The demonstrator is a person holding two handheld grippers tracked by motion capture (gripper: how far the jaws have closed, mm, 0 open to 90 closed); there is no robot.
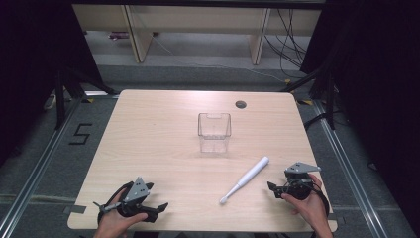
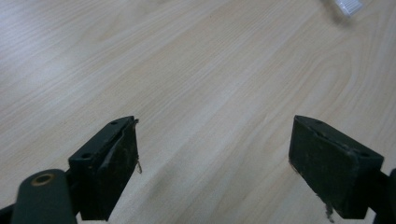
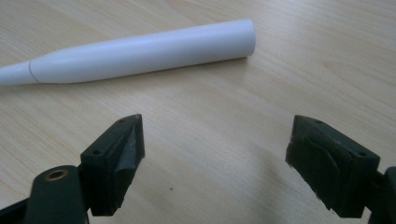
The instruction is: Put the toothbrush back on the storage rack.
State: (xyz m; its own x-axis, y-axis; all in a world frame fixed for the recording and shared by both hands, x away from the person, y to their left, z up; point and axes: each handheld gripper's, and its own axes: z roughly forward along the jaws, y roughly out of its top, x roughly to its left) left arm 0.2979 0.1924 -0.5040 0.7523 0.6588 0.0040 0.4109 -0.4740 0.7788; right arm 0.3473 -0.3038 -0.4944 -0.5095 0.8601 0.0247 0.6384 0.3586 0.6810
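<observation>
A white electric toothbrush (image 1: 246,179) lies flat on the wooden table (image 1: 158,148), brush head toward the front edge; its handle (image 3: 140,49) shows close ahead in the right gripper view. A clear plastic cup-like container (image 1: 214,132) stands upright at mid-table. My right gripper (image 1: 275,188) rests open at the front right, just right of the toothbrush, with nothing between its jaws (image 3: 215,168). At the front left my left gripper (image 1: 159,208) is held open over bare wood (image 2: 215,168), and the brush head (image 2: 348,5) peeks in at the top right of its view.
A round cable hole (image 1: 240,104) sits near the table's far edge. Black drapes flank both sides, and cables and wooden furniture legs stand on the floor beyond the table.
</observation>
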